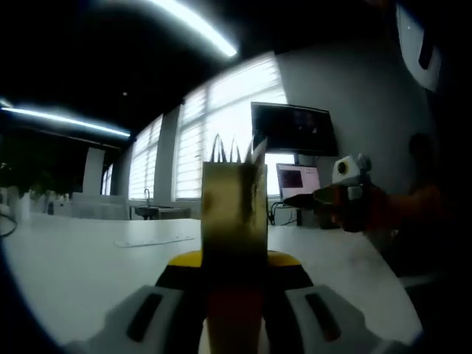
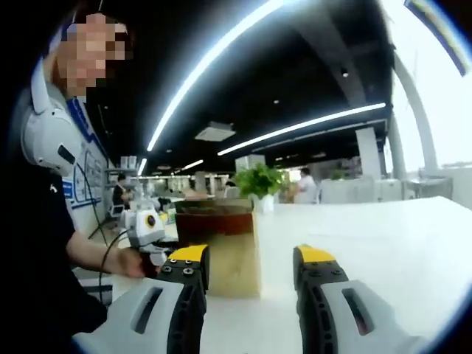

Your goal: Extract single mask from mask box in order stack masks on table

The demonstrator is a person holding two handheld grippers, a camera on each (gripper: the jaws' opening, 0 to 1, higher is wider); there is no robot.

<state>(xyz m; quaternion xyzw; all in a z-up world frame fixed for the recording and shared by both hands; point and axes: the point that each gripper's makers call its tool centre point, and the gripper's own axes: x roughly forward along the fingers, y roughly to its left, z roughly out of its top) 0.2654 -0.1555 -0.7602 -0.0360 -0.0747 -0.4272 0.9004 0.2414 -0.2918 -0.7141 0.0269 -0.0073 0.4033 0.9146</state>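
Observation:
A tan mask box stands upright on the white table, with white mask edges poking out of its top. My left gripper is shut on the box, one yellow-tipped jaw against each side. The right gripper hovers to the right of the box, held in a hand. In the right gripper view the box sits just ahead and a little left of my right gripper, which is open with nothing between its jaws. The left gripper shows at the box's far left side.
A flat white mask-like sheet lies on the table left of the box. A dark monitor and a laptop stand behind. A potted plant sits beyond the box. A person's arm is at the left.

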